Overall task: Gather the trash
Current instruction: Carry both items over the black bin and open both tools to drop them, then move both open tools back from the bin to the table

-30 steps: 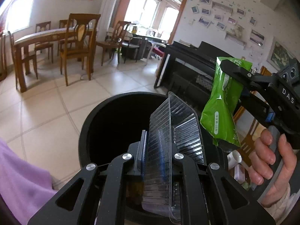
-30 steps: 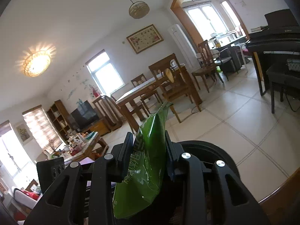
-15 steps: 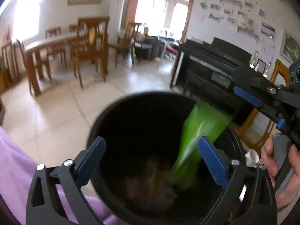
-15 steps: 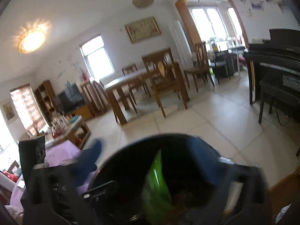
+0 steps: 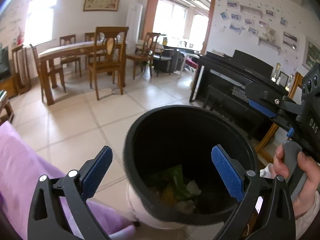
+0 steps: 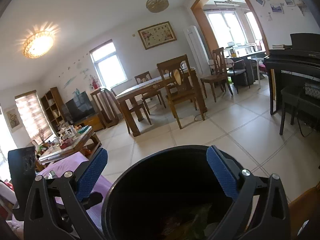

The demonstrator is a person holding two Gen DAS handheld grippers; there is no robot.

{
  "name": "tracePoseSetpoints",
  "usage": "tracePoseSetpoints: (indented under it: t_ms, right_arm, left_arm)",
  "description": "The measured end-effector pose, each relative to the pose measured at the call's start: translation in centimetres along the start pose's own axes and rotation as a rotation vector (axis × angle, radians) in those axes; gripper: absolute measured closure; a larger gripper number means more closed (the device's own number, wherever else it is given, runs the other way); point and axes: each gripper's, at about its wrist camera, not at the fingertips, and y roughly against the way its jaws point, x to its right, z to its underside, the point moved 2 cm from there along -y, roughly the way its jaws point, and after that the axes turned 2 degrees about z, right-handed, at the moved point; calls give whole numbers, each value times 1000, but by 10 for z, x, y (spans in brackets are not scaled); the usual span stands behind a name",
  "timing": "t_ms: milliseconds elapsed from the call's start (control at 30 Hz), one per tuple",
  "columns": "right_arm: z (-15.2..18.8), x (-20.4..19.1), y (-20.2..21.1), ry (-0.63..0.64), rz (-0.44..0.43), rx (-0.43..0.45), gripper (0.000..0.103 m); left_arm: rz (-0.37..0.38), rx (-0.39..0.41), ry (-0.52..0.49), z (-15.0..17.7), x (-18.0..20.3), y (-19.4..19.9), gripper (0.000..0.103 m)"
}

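Observation:
A black round trash bin (image 5: 140,128) stands on the tiled floor just below both grippers; it also shows in the right wrist view (image 6: 124,182). Inside lie a green wrapper (image 5: 178,182) and other scraps; in the right wrist view the contents (image 6: 198,220) are dim. My left gripper (image 5: 162,172) is open and empty over the bin's near rim. My right gripper (image 6: 157,172) is open and empty above the bin; it also shows in the left wrist view (image 5: 266,106) at the right, held by a hand.
A purple cloth (image 5: 18,160) lies at the left. A wooden dining table with chairs (image 5: 80,60) stands behind. A black piano (image 5: 236,78) is at the right. A cluttered coffee table (image 6: 68,140) stands at the left in the right wrist view.
Both grippers have opened. The clear plastic tray and the green wrapper have dropped into the bin. The left gripper has shifted left and back a little.

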Motion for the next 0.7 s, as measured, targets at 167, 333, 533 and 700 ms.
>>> tracePoseSetpoints:
  t_ms: [167,333,533,700]
  right_arm:
    - [6,-20,-3,33,-26,-44,5]
    - [18,-53,-13,63,-75,-125,5]
    - [35,-108,-24,135,-186,-224,5]
    - [51,-162,-35,212,-306,-308,5]
  left_arm:
    - [-51,29,22,15,-23,42,5]
    - [-125,52,86,29,-62,96,5]
    - [-247,86,128,59,-121,177,5]
    - [-371,-26,-53,96,-172,243,5]
